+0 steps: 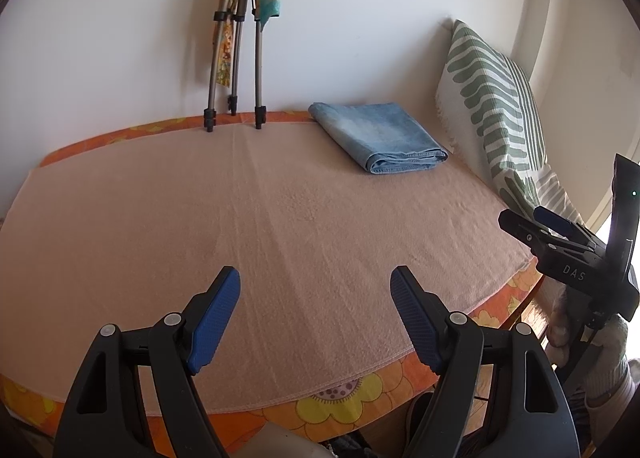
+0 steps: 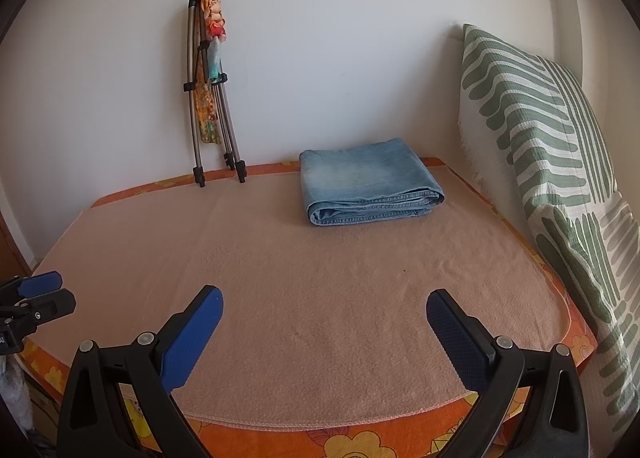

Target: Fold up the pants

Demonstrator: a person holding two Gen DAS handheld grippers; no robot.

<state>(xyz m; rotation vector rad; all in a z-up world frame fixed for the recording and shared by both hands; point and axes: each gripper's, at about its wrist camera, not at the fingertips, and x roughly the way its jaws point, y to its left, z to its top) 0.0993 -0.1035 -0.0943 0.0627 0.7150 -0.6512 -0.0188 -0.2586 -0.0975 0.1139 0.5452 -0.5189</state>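
Note:
A pair of light blue denim pants (image 1: pixel 380 136) (image 2: pixel 370 186) lies folded into a compact stack at the far right of the pink blanket (image 1: pixel 240 210) (image 2: pixel 320 298), close to the wall. My left gripper (image 1: pixel 315 278) is open over the blanket's near edge, well short of the pants, with nothing between its blue pads. My right gripper (image 2: pixel 324 302) is also open and empty over the near edge, and it shows at the right of the left wrist view (image 1: pixel 540 224). The left gripper shows at the left edge of the right wrist view (image 2: pixel 40 290).
The blanket covers an orange flowered mattress (image 1: pixel 360 402) (image 2: pixel 360 442). A folded metal stand (image 1: pixel 236 58) (image 2: pixel 208 98) with cloth hanging on it leans against the white back wall. A green-and-white patterned pillow (image 1: pixel 496 98) (image 2: pixel 552 146) stands along the right side.

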